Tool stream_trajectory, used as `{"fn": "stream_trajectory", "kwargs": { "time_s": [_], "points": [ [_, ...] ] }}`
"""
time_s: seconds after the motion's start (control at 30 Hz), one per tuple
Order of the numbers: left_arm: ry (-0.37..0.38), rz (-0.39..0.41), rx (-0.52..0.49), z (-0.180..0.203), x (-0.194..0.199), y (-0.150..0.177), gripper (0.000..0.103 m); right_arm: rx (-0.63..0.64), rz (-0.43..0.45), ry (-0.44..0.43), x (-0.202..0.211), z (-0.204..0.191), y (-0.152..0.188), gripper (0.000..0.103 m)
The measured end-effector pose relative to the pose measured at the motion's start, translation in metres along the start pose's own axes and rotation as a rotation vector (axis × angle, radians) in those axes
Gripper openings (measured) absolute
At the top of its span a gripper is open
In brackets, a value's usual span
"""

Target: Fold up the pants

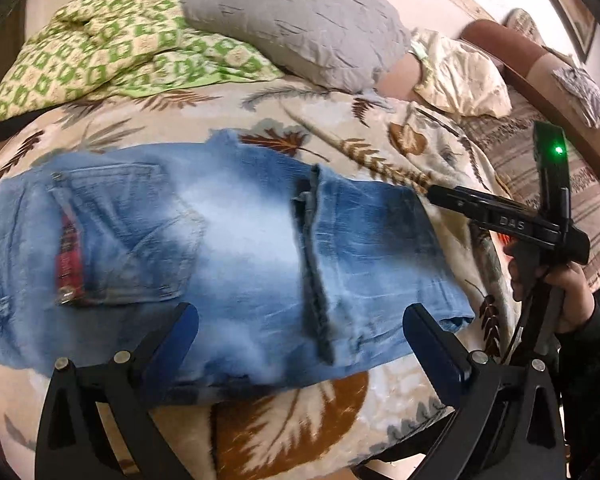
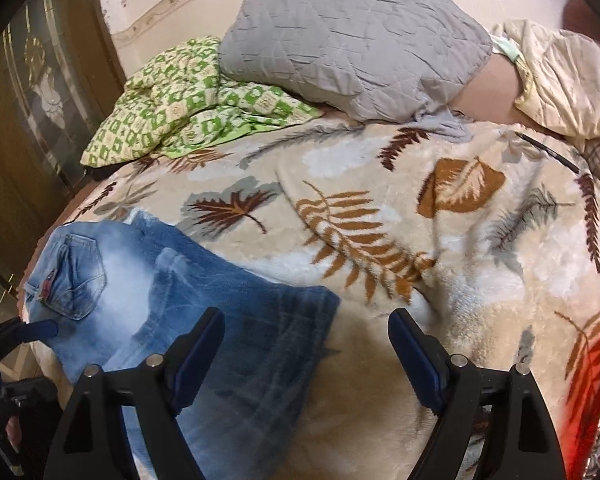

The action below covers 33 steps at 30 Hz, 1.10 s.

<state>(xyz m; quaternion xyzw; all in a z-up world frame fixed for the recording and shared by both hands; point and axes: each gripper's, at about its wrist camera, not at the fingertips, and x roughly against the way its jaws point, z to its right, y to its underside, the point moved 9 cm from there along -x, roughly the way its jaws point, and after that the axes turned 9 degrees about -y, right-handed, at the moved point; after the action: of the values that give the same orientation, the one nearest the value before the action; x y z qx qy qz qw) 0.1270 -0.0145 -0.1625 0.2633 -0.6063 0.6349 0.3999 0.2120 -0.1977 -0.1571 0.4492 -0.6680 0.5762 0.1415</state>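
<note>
both pairs of jaws stand spread and empty; the faded blue denim pants (image 1: 204, 256) lie folded compactly on the leaf-patterned bed blanket (image 2: 440, 240), so folding seems nearly finished.

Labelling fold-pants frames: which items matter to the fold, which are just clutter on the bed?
Job:
- folded blue jeans, flat on the bed
- left gripper, open, nothing between its fingers
- right gripper, open, nothing between its fingers

Lying about:
- leaf-print blanket under the jeans
- grey quilted pillow
- green checked cloth
- cream pillow
</note>
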Motion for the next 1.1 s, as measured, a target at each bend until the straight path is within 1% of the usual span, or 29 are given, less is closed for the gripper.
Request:
{"fn": "stream_trajectory", "kwargs": {
  "time_s": [0.1,0.17,0.23,0.33,0.4,0.47,0.57,0.6,0.67,0.77,0.87,0.93,1.1],
  "points": [
    [-0.039,0.045,0.068,-0.026,0.02,-0.002,0.103,0.027,-0.01,-0.025,0.001,-0.016,-0.01,0.086],
    [-0.064,0.072,0.118,-0.044,0.032,0.0,0.103,0.065,-0.017,-0.053,0.001,-0.036,-0.021,0.086],
    [-0.08,0.106,0.2,-0.068,0.045,0.005,0.103,0.116,-0.017,-0.066,-0.001,-0.057,-0.033,0.087],
    [-0.072,0.153,0.398,-0.112,0.059,0.018,0.103,0.177,-0.015,-0.101,-0.006,-0.092,-0.048,0.089],
    [-0.05,0.153,0.547,-0.147,0.059,0.033,0.103,0.211,-0.023,-0.117,-0.013,-0.115,-0.054,0.089],
    [-0.032,0.134,0.649,-0.171,0.054,0.046,0.103,0.242,-0.034,-0.126,-0.019,-0.131,-0.055,0.089],
    [-0.004,0.116,0.761,-0.197,0.043,0.059,0.103,0.268,-0.045,-0.143,-0.027,-0.151,-0.056,0.089],
    [0.002,0.112,0.784,-0.203,0.039,0.062,0.103,0.271,-0.048,-0.146,-0.029,-0.155,-0.055,0.089],
    [0.038,0.098,0.828,-0.209,0.026,0.062,0.103,0.276,-0.059,-0.149,-0.034,-0.16,-0.053,0.089],
    [0.071,0.086,0.848,-0.21,0.007,0.057,0.103,0.286,-0.07,-0.145,-0.038,-0.165,-0.051,0.089],
    [0.029,0.114,0.821,-0.212,0.002,0.043,0.103,0.289,-0.074,-0.13,-0.037,-0.161,-0.051,0.089],
    [0.019,0.115,0.825,-0.213,-0.001,0.039,0.103,0.275,-0.073,-0.126,-0.036,-0.157,-0.052,0.089],
    [0.059,0.141,0.852,-0.22,-0.002,0.038,0.103,0.24,-0.072,-0.127,-0.035,-0.148,-0.055,0.089]
  ]
}}
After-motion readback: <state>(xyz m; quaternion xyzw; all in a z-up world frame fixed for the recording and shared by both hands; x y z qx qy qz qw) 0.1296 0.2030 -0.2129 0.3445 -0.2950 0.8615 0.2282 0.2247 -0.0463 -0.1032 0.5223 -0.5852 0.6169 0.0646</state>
